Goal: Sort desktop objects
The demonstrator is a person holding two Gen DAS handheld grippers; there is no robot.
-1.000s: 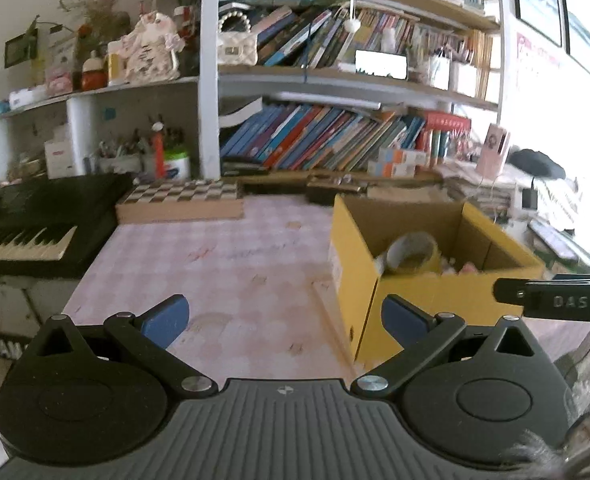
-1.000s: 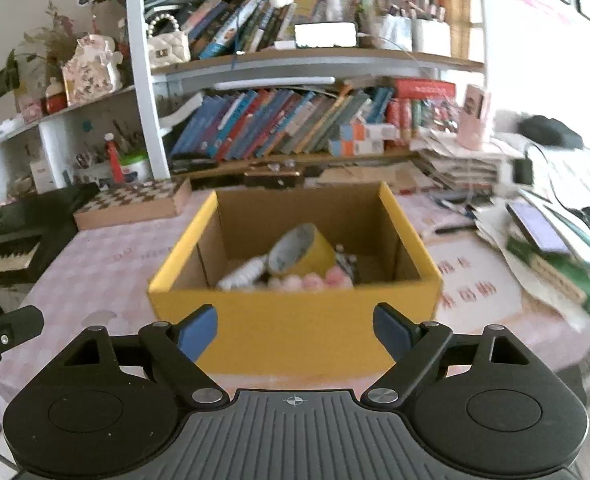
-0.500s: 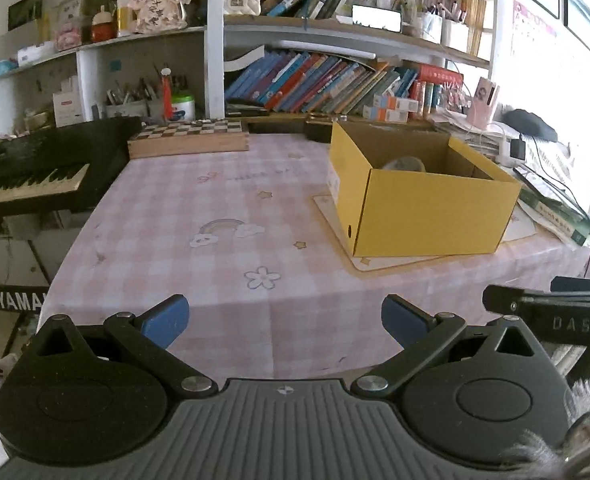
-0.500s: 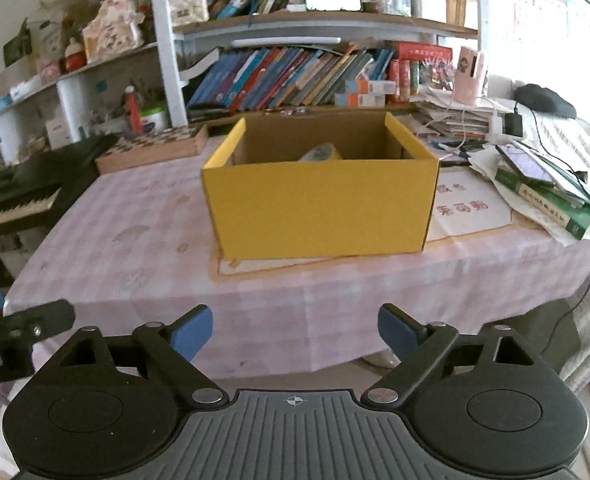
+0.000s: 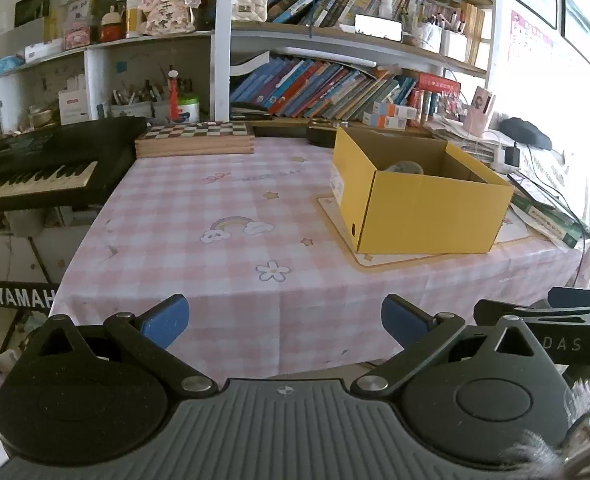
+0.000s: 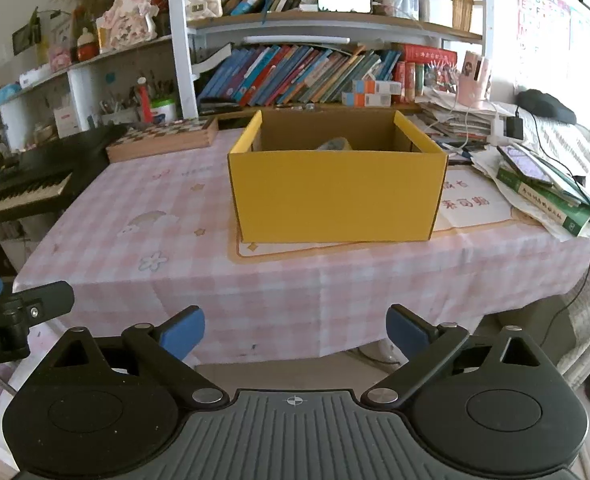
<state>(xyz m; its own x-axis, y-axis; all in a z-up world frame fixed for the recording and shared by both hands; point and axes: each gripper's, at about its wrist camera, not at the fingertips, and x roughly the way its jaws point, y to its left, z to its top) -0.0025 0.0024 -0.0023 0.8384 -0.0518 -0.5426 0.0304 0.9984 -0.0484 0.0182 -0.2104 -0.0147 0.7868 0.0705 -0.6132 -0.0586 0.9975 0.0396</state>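
A yellow cardboard box (image 5: 423,208) (image 6: 337,194) stands on the pink checked tablecloth (image 5: 231,216) (image 6: 143,216), open at the top. The top of a tape roll (image 5: 405,167) (image 6: 335,145) shows over its rim; the rest of its contents is hidden. My left gripper (image 5: 285,320) is open and empty, held off the table's front edge. My right gripper (image 6: 295,330) is open and empty, also back from the front edge, facing the box. Each gripper shows at the edge of the other's view.
A checkerboard box (image 5: 195,138) lies at the back of the table. A black keyboard (image 5: 35,172) stands to the left. Books, a phone and cables (image 6: 543,184) crowd the right side. Full bookshelves (image 6: 315,68) rise behind.
Both grippers have pulled back and down from the box to beyond the table's front edge. The box now looks smaller and its contents are mostly hidden.
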